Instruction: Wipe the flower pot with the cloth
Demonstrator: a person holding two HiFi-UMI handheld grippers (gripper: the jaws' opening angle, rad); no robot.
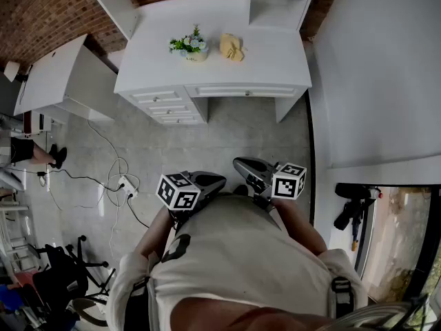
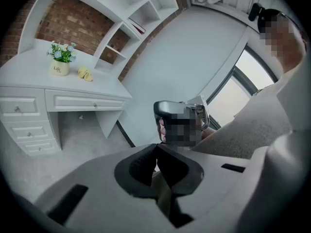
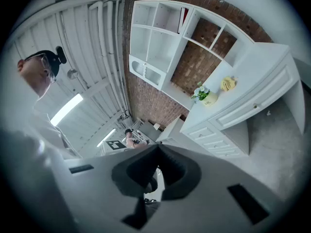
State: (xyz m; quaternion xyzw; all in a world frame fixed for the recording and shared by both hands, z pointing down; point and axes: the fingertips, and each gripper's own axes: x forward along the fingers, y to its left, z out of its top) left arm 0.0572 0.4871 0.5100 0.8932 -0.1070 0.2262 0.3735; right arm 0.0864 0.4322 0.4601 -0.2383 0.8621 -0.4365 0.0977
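A small cream flower pot [image 1: 195,54] with white and blue flowers stands on the white desk [image 1: 275,54], far ahead of me. The same flower pot [image 2: 60,68] shows in the left gripper view, and as a flower pot [image 3: 210,98] in the right gripper view. A crumpled yellow cloth [image 1: 231,47] lies just right of it; the cloth [image 2: 85,73] and cloth [image 3: 228,84] appear in both gripper views. My left gripper [image 1: 210,183] and right gripper [image 1: 249,169] are held close to my chest, both shut and empty, well away from the desk.
The desk has drawers [image 1: 165,105] on its left and a knee gap under it. White shelves [image 3: 160,28] rise behind against a brick wall. Cables and a power strip [image 1: 125,183] lie on the grey floor at left, near a chair [image 1: 65,271].
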